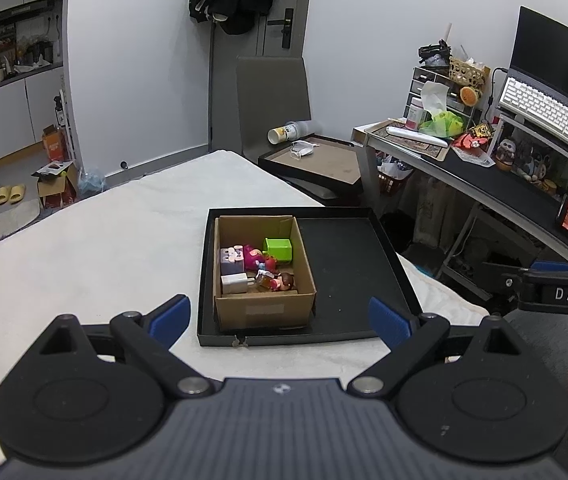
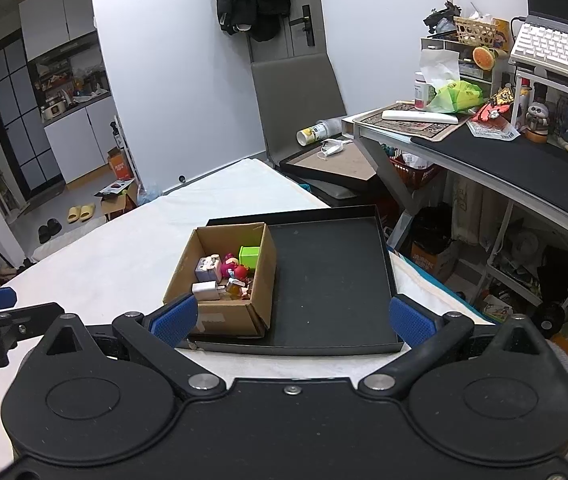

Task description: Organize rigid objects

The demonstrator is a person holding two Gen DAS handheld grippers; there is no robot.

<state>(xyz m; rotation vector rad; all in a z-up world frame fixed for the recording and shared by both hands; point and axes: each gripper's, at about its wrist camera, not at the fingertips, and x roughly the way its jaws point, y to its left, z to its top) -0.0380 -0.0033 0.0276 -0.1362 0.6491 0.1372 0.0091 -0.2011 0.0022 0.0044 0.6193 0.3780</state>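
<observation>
Both claws, left gripper (image 1: 279, 322) and right gripper (image 2: 290, 320), are held apart, empty; the cardboard box (image 1: 263, 304) could be tipped if its thin wall is snagged.

- It was a small lived-in home: a white bed (image 1: 123, 240) in the foreground.
- A cluttered desk (image 1: 504, 176) stood at 2 o'clock.
- Kitchen cabinets (image 1: 15, 120) stood at 10 o'clock.

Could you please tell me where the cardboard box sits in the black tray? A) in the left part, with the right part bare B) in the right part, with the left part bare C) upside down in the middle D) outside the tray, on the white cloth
A: the cardboard box stands upright in the left part of the black tray, holding the small toys, and the tray floor to its right is bare.
</observation>
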